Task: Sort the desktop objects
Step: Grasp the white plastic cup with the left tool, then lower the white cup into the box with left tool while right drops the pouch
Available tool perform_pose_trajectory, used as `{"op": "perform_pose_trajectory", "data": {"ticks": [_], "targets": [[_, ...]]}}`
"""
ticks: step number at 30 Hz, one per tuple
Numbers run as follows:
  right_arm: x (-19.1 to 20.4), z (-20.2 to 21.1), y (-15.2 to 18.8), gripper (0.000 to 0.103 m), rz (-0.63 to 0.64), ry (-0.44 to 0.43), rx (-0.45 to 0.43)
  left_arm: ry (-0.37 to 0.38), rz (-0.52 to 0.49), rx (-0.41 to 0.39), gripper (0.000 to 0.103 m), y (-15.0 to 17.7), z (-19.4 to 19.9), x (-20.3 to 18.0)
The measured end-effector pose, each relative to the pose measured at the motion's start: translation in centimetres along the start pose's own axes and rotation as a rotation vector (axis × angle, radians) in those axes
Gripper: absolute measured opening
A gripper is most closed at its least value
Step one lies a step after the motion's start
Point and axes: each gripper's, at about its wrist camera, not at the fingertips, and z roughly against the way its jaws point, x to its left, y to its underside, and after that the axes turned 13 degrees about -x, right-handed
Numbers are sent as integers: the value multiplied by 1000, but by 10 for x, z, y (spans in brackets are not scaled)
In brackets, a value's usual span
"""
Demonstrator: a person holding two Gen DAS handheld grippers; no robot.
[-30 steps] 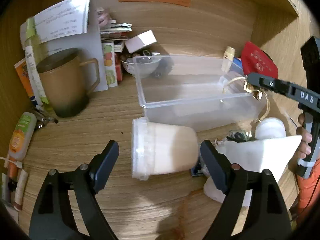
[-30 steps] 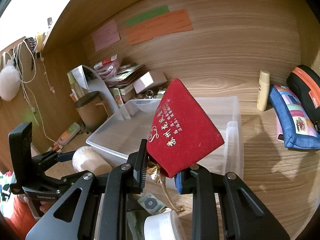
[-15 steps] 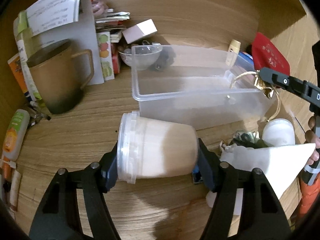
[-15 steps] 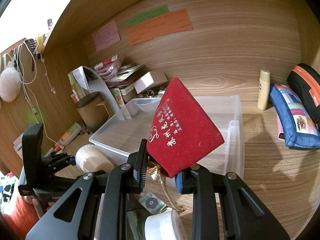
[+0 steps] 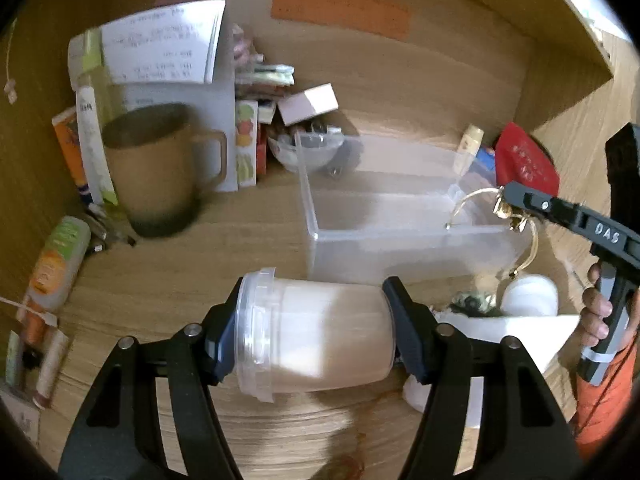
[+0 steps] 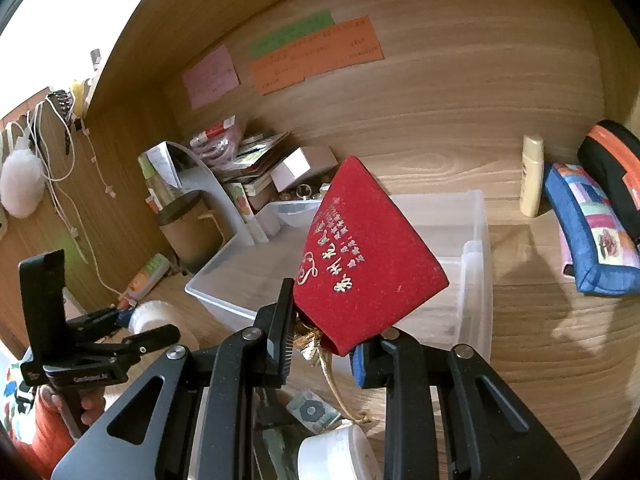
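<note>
On the wooden desk [image 5: 168, 280], one brown ceramic mug [image 5: 160, 172] stands at left, well apart from the one clear plastic bin [image 5: 400, 216] at centre. The left gripper [image 5: 312, 336] is clamped end to end on one translucent lidded plastic jar [image 5: 316, 340], held sideways just before the bin's near wall. The right gripper [image 6: 324, 344] pinches one red velvet drawstring pouch [image 6: 364, 264] above the bin's right edge, with a white round tub [image 6: 340, 456] and a blue patchwork case [image 6: 588, 232] nearby.

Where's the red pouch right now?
Right gripper holds the red pouch over the clear bin's near edge, centre of the right wrist view.
</note>
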Motion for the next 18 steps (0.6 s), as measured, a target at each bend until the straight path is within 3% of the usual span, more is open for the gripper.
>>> {"op": "perform_pose_trajectory", "data": {"ticks": [11,18], "targets": [[22,-9,-20,21,155,50,7,58,-20,-90,65,-64,2,-9],[19,-35,-14,21,205,82,83,115,-26,-39,65,-83,-35,-25]]}}
